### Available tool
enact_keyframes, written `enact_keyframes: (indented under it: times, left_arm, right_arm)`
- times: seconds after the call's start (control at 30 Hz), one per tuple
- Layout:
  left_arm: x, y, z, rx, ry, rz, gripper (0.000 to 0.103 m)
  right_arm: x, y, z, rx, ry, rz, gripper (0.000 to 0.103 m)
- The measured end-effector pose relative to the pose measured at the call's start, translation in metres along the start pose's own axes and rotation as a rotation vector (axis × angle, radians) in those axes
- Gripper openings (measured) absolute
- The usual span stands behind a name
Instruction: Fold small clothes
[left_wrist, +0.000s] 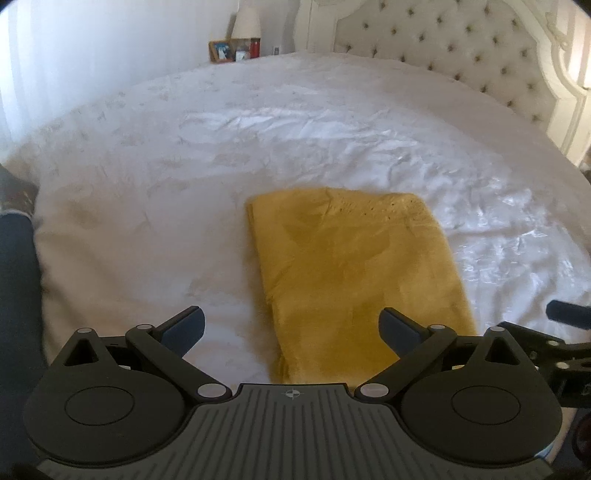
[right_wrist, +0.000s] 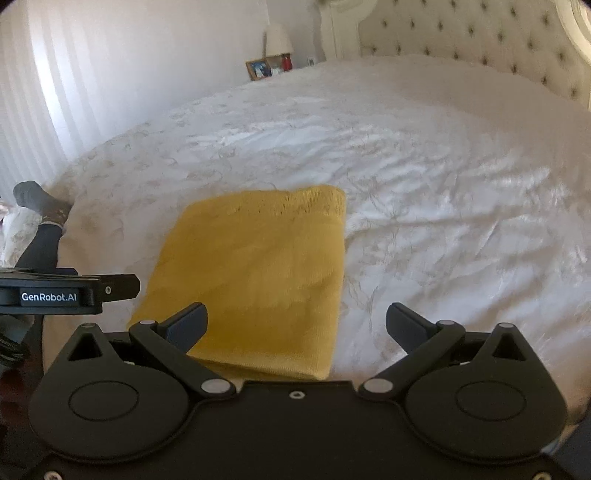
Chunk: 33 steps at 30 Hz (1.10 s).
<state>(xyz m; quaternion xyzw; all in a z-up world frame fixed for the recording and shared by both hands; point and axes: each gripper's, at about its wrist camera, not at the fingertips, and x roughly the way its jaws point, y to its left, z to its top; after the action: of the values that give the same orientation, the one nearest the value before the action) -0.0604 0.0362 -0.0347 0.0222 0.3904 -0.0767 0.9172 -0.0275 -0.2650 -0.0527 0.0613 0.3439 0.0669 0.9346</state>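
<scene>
The yellow garment lies folded into a neat rectangle on the white bedspread, flat and free of both tools. Its far edge carries a band of small eyelet holes, and its near end shows a doubled fold line. From my left gripper it sits just ahead and slightly toward the right finger, with the near end running down between the 2 fingers and out of sight behind the gripper body. From my right gripper the same garment lies ahead and to the left, its near-left corner tucked behind the left finger in the picture — I cannot tell whether that finger touches the cloth or hangs above it.

Both grippers stand with their jaws spread wide and nothing between the pads. The right one's far finger hangs over bare bedspread.

In the right wrist view the other tool's black body pokes in at the left edge, just beside the garment's left border. In the left wrist view a dark part of the right tool shows at the right edge.

Farther off, past the garment, the bedspread runs wrinkled up to a tufted headboard — beside it stand a lamp and a framed picture. A dark-socked foot rests at the bed's left edge.
</scene>
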Motion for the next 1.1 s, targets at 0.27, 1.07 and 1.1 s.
enact_keyframes:
  times: [0.27,1.07,1.1]
  left_arm:
    - [-0.021,-0.019,-0.001,0.03,-0.017,0.115,0.102]
    - [-0.016,-0.016,-0.025,0.021,0.115,0.076,0.101]
    - [-0.015,-0.016,-0.025,0.02,0.119,0.075,0.101]
  right_arm:
    - [-0.027,0.026,0.003,-0.109,-0.115,-0.261,0.102]
    - [-0.026,0.012,-0.012,0.067,0.045,-0.036,0.102]
    - [-0.026,0.013,-0.012,0.063,0.045,-0.037,0.102]
